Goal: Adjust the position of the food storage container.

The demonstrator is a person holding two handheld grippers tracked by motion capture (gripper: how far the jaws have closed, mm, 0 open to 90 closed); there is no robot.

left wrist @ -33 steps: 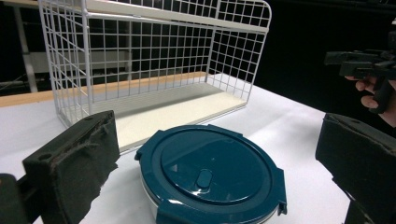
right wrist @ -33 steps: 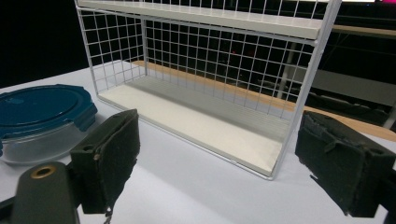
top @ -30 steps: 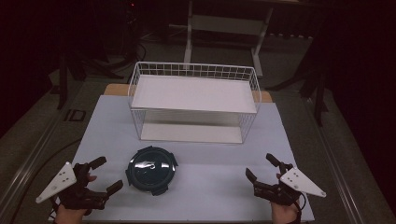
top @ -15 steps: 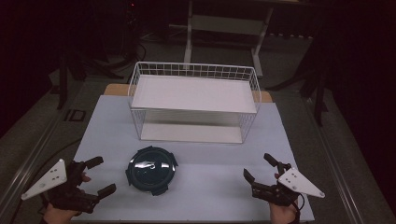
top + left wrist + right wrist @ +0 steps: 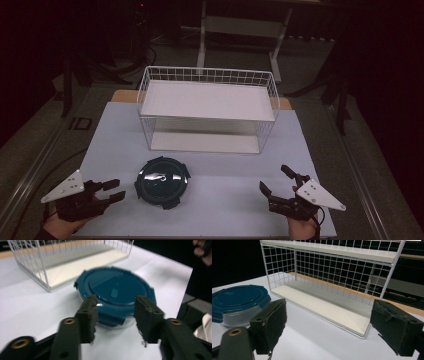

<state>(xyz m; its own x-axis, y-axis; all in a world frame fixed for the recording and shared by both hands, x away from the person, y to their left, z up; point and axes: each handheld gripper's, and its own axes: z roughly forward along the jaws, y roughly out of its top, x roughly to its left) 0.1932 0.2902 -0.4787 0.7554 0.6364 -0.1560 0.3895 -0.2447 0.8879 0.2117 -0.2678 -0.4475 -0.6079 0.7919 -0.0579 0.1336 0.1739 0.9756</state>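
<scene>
approach step, by the look of it: round clear container with dark blue clip lid on the white bench, before the white wire shelf rack. left tongs just narrowing, nothing gripped; right tongs wide. next: reach forward, straddle the lid's rim.

A recording bench in a darkened lab or studio: a table under a pale sheet carries a white wire rack toward its far edge; bare metal stand legs and floor cables surround it in shadow.
</scene>
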